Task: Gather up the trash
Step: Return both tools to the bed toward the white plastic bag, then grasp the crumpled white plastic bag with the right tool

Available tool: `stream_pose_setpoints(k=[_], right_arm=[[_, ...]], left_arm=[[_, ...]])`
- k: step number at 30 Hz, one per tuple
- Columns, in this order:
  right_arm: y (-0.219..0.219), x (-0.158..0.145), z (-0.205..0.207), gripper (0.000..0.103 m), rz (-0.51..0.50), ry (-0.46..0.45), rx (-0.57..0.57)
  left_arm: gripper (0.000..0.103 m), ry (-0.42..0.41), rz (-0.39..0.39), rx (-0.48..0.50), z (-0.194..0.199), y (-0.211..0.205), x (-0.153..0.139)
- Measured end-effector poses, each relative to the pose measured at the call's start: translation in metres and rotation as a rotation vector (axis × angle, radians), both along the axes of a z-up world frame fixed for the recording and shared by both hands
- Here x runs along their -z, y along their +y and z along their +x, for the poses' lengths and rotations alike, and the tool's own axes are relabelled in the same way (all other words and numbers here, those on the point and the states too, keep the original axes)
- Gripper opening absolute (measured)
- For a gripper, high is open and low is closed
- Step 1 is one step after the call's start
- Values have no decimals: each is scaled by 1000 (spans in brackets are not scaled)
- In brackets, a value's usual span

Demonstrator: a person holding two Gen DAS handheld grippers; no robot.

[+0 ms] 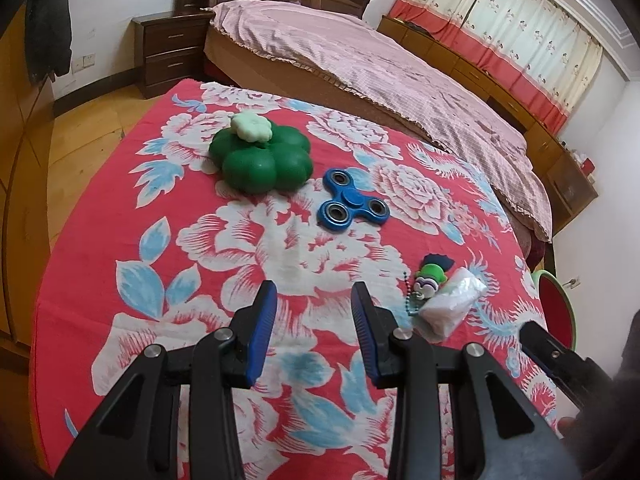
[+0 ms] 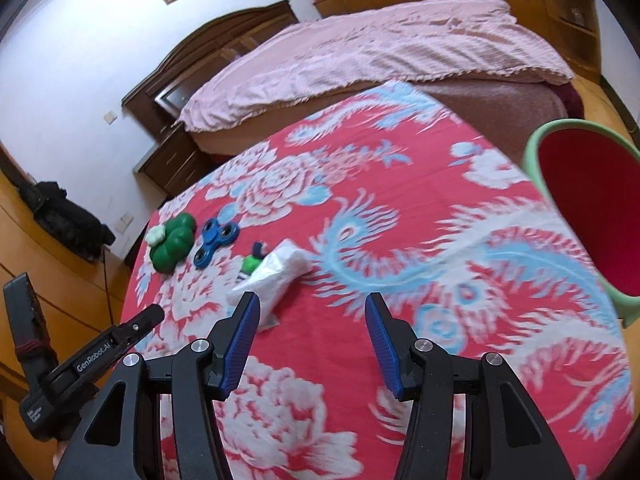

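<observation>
Right wrist view: both claws [image 2: 312,308] [image 1: 316,296] gape empty; bin [image 2: 536,152] at tablecloth [image 2: 400,240] edge.

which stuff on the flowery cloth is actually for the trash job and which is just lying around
For the job:
- crumpled white plastic wrapper
- green bin with red lining
- right hand-held gripper, open and empty, nearest the wrapper

Just lying about:
- blue fidget spinner
- green flower-shaped toy
- small green keychain figure
</observation>
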State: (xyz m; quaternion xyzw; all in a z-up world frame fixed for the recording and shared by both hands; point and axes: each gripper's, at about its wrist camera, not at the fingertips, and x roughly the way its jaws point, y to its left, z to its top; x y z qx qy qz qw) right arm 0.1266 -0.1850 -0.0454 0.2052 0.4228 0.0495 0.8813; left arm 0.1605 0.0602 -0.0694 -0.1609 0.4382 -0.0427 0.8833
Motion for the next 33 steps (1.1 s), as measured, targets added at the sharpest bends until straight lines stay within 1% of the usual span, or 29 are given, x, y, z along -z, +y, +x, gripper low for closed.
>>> stream_pose_setpoints(k=[4, 10, 17, 21, 25, 26, 27, 28, 33], right_arm=[[17, 5, 12, 56, 6, 20, -24], [34, 13, 29, 56, -6, 44, -28], [44, 21, 43, 56, -11, 59, -26], [50, 22, 50, 56, -20, 47, -33], [52, 27, 53, 56, -6, 61, -40], [51, 29, 54, 55, 4, 70, -42], [51, 31, 53, 50, 11, 67, -43], [50, 30, 52, 47, 5, 63, -44], [42, 30, 47, 44, 22, 65, -53]], left_arm=[[38, -2, -2, -2, 1, 4, 2], [38, 2, -13, -6, 4, 10, 6], [38, 12, -26, -9, 6, 15, 11], [38, 13, -28, -8, 6, 16, 12], [38, 16, -29, -4, 5, 14, 13], [38, 17, -29, -2, 5, 13, 14], [38, 17, -29, -1, 5, 12, 14], [38, 18, -29, 1, 5, 11, 14], [38, 12, -22, 15, 3, 5, 11]])
